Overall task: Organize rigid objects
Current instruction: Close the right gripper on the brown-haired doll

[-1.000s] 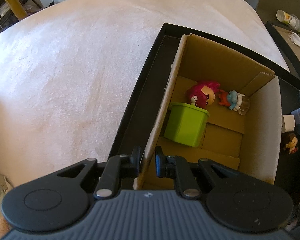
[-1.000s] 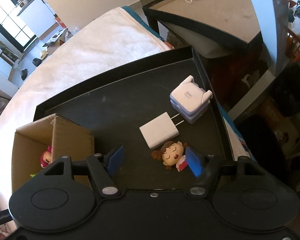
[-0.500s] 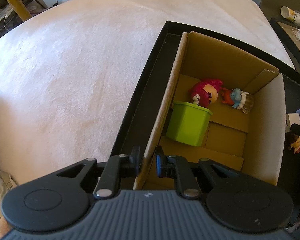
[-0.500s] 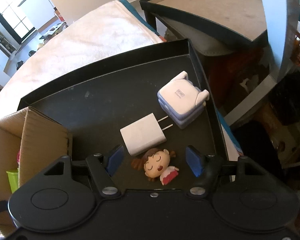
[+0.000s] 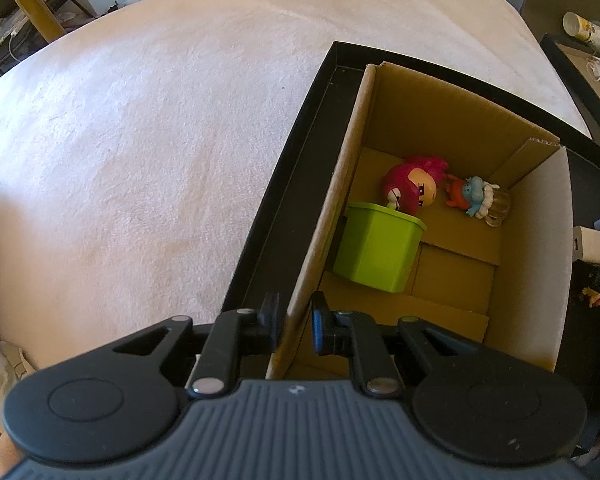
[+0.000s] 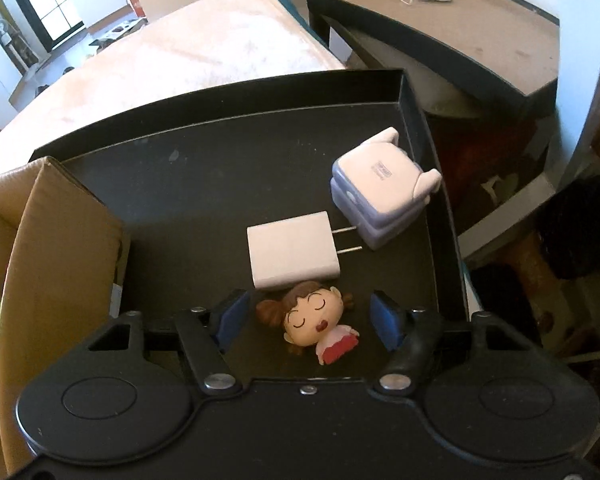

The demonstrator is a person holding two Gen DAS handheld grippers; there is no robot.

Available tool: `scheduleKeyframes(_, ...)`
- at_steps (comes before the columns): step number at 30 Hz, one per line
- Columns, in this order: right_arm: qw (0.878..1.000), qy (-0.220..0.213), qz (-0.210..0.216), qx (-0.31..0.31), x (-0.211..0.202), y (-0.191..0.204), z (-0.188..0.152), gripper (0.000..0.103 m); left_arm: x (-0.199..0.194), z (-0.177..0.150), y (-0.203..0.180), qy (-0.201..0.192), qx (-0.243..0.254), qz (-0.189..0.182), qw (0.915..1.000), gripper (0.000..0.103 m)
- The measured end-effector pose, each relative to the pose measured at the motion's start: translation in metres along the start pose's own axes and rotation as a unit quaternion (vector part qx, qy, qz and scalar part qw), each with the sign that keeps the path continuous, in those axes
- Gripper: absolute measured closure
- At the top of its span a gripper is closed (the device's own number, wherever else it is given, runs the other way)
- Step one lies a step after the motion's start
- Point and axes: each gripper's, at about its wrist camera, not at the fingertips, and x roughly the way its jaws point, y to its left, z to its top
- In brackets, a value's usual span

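Left gripper (image 5: pixel 294 322) clamps the cardboard box (image 5: pixel 452 248) wall, steadying it, while right gripper (image 6: pixel 306 320), jaws apart, straddles the doll figurine (image 6: pixel 314 326) for pickup.

The brown corrugated cardboard box (image 5: pixel 452 264) looks matt and fibrous; the lime-green plastic tub (image 5: pixel 376 252) is smooth. The pale pink bed cover (image 5: pixel 148 128) is fuzzy cloth; the flat white plastic charger (image 6: pixel 292 254) shines faintly.

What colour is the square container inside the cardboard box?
The container is bright lime green, best seen in the left wrist view.
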Motion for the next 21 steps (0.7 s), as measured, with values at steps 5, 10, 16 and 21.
scheduleKeyframes(5,1.000,-0.004,0.004,-0.003,-0.008,-0.001,-0.001,0.054,0.000,0.000,0.002,0.000,-0.002,-0.005,1.0000,0.088)
scheduleKeyframes(10,1.000,-0.006,0.012,0.004,-0.019,-0.001,0.003,0.068,0.000,-0.001,0.004,-0.002,-0.004,-0.010,0.9999,0.088)
scheduleKeyframes(16,1.000,-0.005,0.021,0.014,-0.025,0.001,0.005,0.068,-0.001,-0.001,0.009,-0.003,-0.008,-0.024,0.9997,0.089)
scheduleKeyframes(21,0.999,-0.006,0.036,0.021,-0.035,0.007,0.006,0.068,-0.001,-0.001,0.011,-0.004,-0.006,-0.030,0.9995,0.089)
